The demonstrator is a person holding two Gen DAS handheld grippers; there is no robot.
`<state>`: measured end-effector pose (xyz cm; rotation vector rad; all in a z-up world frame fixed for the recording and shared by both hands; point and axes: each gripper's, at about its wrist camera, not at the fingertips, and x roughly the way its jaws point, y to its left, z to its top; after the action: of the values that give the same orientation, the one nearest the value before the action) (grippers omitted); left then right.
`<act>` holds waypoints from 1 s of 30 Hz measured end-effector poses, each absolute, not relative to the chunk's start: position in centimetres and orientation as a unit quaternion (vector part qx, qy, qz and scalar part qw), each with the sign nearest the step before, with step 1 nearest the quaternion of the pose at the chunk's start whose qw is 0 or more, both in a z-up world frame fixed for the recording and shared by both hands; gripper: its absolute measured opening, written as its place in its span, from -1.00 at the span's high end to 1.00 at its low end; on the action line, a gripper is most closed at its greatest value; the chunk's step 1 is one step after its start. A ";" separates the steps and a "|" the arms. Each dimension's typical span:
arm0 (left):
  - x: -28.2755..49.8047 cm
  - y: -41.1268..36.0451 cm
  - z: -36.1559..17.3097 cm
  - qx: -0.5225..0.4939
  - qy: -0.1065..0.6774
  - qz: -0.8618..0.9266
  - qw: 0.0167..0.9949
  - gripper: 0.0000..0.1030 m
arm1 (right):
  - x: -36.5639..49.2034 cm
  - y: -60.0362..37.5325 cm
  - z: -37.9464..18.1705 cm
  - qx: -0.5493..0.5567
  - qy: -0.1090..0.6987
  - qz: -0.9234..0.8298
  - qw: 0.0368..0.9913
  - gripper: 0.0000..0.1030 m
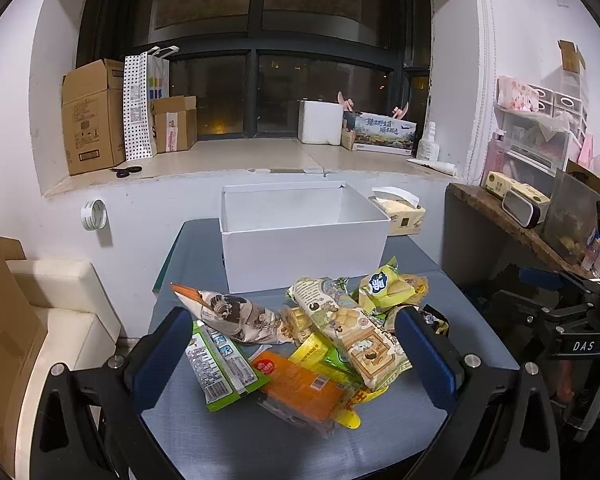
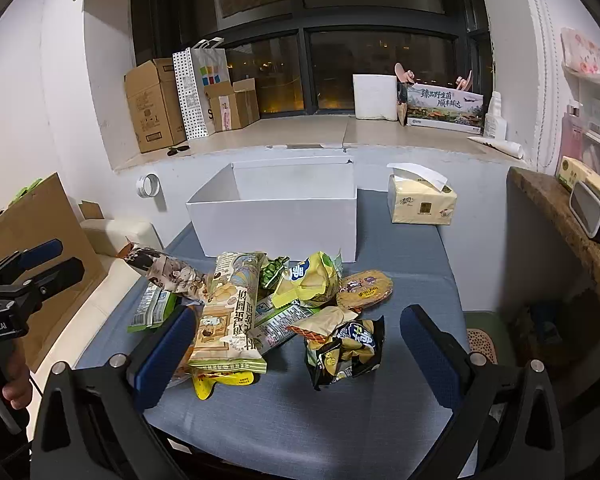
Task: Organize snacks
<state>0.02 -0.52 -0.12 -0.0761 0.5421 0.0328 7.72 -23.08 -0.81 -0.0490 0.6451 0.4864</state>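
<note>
A heap of snack packets lies on a grey-blue table [image 1: 260,440] in front of an open, empty white box [image 1: 304,256]. My left gripper [image 1: 296,356] is open above the heap's near side, over an orange packet [image 1: 300,388], a green packet [image 1: 220,368] and a long cartoon-printed packet [image 1: 356,332]. My right gripper [image 2: 296,352] also stands open, with a black-and-yellow chip bag [image 2: 348,352] and the cartoon-printed packet [image 2: 228,320] between its fingers [image 2: 432,356], untouched. The white box [image 2: 276,224] sits behind the heap. A yellow bag [image 2: 308,280] and a round cracker pack [image 2: 364,288] lie further back.
A tissue pack [image 2: 422,200] stands right of the box. Cardboard boxes [image 1: 92,116] and a paper bag [image 1: 146,104] sit on the window ledge. A wooden shelf [image 2: 556,208] is at the right, a cream seat [image 1: 60,308] at the left. A hand [image 2: 16,384] holds the left gripper.
</note>
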 end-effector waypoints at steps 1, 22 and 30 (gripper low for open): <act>0.0 -0.6 -0.1 -0.037 0.268 0.016 0.963 -1.00 | 7.7 -23.1 -0.8 -0.023 0.314 0.237 0.919 -1.00; 0.2 -0.8 -0.3 -0.038 0.270 0.013 0.962 -1.00 | 7.6 -23.0 -0.9 -0.025 0.315 0.237 0.918 -1.00; 0.2 -0.8 -0.3 -0.038 0.271 0.012 0.962 -1.00 | 7.6 -23.0 -0.9 -0.026 0.316 0.238 0.918 -1.00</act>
<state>0.24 -0.82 -0.26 -0.0761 0.5494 0.0244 7.61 -22.96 -0.90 -0.0529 0.6494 0.4898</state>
